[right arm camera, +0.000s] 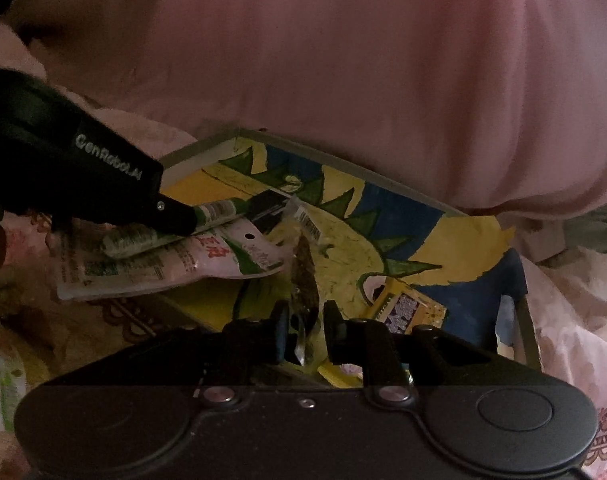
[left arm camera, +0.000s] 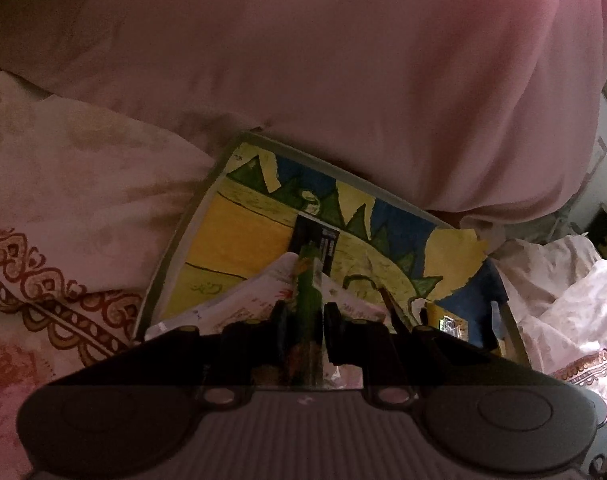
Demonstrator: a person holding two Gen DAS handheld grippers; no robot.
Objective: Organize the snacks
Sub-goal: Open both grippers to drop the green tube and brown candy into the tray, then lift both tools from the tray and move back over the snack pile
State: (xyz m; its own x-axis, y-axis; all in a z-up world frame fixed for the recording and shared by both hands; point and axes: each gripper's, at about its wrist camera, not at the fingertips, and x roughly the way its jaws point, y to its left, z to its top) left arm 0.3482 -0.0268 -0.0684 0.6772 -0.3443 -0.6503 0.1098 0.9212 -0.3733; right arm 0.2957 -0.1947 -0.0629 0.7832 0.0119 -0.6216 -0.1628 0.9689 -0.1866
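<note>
- Two snack packets sit in gripper jaws over a painted tray (right arm camera: 403, 196), which lies on floral bedding below a large pink cushion (right arm camera: 343, 60).
- Green snack packet (left arm camera: 309, 292): lower centre of left wrist view, clamped edge-on between the left gripper (left arm camera: 308, 322) pads, jaws almost fully closed on it. Its black end reaches up over the tray's yellow area.
- Right wrist view shows the same left gripper (right arm camera: 183, 220) entering from the left edge, nipping the green packet above a white-and-pink snack bag (right arm camera: 163, 264) that overhangs the tray's left rim.
- Clear packet with brown contents (right arm camera: 305, 280): centre of right wrist view, standing between the right gripper (right arm camera: 306, 322) pads. Jaws slightly parted; left pad seems to touch it, a gap shows on the right. Cannot tell if it is truly gripped.
- Yellow-and-purple snack packet (right arm camera: 403, 308) lies on the tray, lower right, just beside the right finger.
- Floral bedding (left arm camera: 63, 240) surrounds the tray on both sides.
</note>
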